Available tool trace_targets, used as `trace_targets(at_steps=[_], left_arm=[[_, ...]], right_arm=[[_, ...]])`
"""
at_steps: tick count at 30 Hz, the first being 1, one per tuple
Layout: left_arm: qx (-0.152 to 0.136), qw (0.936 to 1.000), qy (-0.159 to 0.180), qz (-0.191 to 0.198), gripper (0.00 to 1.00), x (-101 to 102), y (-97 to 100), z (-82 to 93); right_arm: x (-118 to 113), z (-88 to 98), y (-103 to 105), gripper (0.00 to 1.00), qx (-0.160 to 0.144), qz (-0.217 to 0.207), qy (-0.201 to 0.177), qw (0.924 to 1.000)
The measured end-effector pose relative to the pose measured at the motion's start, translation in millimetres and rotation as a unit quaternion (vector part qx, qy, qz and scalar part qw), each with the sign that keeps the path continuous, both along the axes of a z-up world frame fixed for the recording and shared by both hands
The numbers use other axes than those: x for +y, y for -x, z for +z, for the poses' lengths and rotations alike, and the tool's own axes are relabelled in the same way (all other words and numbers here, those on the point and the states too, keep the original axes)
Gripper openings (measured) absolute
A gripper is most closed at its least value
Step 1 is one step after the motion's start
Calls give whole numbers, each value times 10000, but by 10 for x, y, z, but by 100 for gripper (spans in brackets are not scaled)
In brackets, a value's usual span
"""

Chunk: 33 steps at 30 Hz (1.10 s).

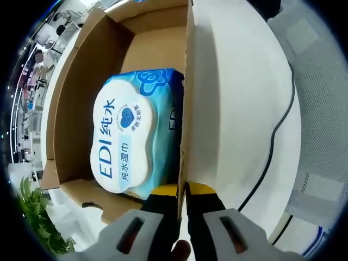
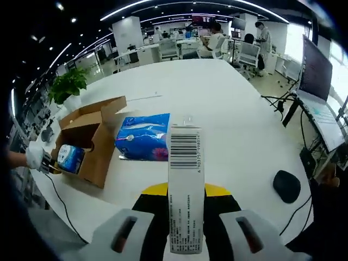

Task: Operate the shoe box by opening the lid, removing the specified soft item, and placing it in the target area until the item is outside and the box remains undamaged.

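At the bottom of the left gripper view, the left gripper [image 1: 182, 217] pinches the shoe box [image 1: 87, 60] wall; the wipes pack [image 1: 136, 133] lies inside, centre frame; the right gripper [image 2: 185, 228], lower centre, clamps a barcoded carton [image 2: 185, 179]. Removal seems unfinished; next, free a claw for the pack.
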<state>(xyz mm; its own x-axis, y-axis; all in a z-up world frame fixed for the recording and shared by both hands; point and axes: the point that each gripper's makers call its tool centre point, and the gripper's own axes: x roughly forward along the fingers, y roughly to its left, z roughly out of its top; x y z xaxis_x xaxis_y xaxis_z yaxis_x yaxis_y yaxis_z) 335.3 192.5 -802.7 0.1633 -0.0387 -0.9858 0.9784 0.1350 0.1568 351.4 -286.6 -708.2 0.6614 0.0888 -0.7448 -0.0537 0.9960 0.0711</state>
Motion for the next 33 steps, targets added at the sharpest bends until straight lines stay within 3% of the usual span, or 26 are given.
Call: trace_targets(at_steps=[3,6,16,21,33], left_arm=[[1,10000,1,9,3,0,1,0],[-6,10000,4,20,3,-1,3,3],[23,10000,-15,58,2,1,3,5],[10,10000,-10,27,2,-4,-3,7],[36,10000,-11,54,2,-2,-7,1]], right_arm=[[12,-113,30,18,177,93,145,9997],[11,-128,9,18,137,-78,-54,9999],[-59,-330,-28,18,131,-197,-133,9996],[-55,-416,-44,18,156,59,221,9996],[-40,-497,-84,18,326,118,225,9991]])
